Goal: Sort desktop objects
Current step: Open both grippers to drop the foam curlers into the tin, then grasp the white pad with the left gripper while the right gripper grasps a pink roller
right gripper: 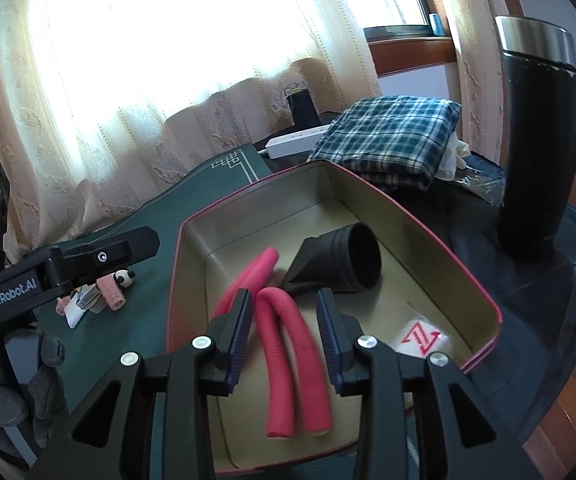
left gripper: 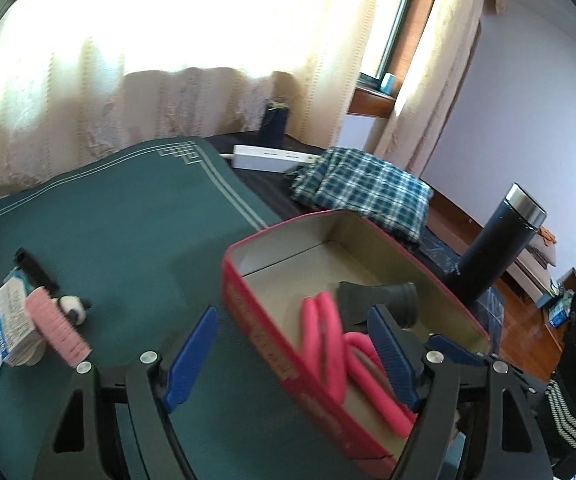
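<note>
A red tin [left gripper: 256, 320] [right gripper: 428, 232] stands open on the green mat [left gripper: 128, 208]. Inside it lie pink foam rods [left gripper: 324, 344] [right gripper: 284, 360], a black nozzle [left gripper: 392, 300] [right gripper: 340, 260] and a white packet with a red mark [right gripper: 418, 338]. My left gripper [left gripper: 292, 314] is open wide and straddles the tin's near wall, with the rods between its fingers but not pinched. My right gripper [right gripper: 286, 320] hangs over the tin, open a little, a bent rod below and between its pads. On the mat to the left sit pink rollers [left gripper: 58, 328], a panda figure [left gripper: 73, 307] and small boxes [left gripper: 12, 320].
A tall black flask [left gripper: 496, 252] [right gripper: 536, 140] stands right of the tin. Behind it lie a folded plaid cloth [left gripper: 364, 192] and a white power strip [left gripper: 268, 158]. A gloved hand [right gripper: 44, 376] holds the left gripper. Curtains close off the back.
</note>
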{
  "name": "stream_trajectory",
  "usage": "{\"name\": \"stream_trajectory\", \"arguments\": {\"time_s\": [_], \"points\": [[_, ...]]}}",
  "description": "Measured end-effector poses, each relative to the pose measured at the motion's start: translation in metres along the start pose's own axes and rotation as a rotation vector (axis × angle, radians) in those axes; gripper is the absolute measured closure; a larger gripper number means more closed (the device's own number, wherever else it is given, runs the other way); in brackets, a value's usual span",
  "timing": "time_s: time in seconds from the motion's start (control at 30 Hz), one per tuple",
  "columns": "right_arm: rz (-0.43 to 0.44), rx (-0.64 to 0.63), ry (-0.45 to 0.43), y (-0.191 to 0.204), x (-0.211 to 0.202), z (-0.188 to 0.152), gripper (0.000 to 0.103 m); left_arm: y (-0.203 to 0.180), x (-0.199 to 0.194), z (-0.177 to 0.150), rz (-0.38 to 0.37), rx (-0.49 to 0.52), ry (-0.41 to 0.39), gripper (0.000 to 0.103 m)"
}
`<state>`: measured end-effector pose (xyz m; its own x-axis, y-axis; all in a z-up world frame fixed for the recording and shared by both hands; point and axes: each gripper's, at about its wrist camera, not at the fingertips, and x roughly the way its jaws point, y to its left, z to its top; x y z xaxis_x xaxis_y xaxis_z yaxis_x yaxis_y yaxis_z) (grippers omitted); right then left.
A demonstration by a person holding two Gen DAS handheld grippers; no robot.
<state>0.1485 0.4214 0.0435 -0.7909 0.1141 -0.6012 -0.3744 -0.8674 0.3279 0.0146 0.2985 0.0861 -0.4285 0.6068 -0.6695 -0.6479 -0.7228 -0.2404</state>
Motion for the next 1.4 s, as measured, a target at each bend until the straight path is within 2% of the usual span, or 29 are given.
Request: {"name": "stream_trajectory", "arguments": {"time_s": [0.17, 0.27, 0.33, 0.37, 0.73, 0.93, 1.03, 1.2, 1.4], "points": [[0.017, -0.021, -0.007, 0.017, -0.003, 0.001, 0.066, 0.016, -0.007, -0.008, 0.032, -0.018, -0.002, 0.024], [0.028, -0.035, -0.013, 0.029, -0.004, 0.0, 0.054, 0.029, -0.012, -0.012, 0.048, -0.04, -0.004, 0.024], [0.041, -0.048, -0.02, 0.038, -0.004, 0.0, 0.038, 0.04, -0.016, -0.016, 0.064, -0.059, -0.007, 0.024], [0.048, -0.059, -0.026, 0.044, -0.005, 0.0, 0.036, 0.046, -0.019, -0.017, 0.072, -0.068, -0.008, 0.024], [0.155, -0.178, 0.006, 0.118, 0.011, -0.007, 0.035, 0.135, -0.056, -0.039, 0.216, -0.195, -0.024, 0.024], [0.211, -0.228, 0.052, 0.156, 0.027, -0.022, 0.032, 0.199, -0.074, -0.054, 0.341, -0.29, -0.014, 0.024], [0.228, -0.243, 0.088, 0.169, 0.037, -0.03, 0.032, 0.228, -0.073, -0.059, 0.396, -0.326, 0.014, 0.024], [0.243, -0.26, 0.116, 0.179, 0.046, -0.037, 0.032, 0.259, -0.061, -0.06, 0.435, -0.373, 0.05, 0.024], [0.253, -0.251, 0.137, 0.178, 0.055, -0.038, 0.03, 0.277, -0.045, -0.054, 0.5, -0.407, 0.073, 0.024]]}}
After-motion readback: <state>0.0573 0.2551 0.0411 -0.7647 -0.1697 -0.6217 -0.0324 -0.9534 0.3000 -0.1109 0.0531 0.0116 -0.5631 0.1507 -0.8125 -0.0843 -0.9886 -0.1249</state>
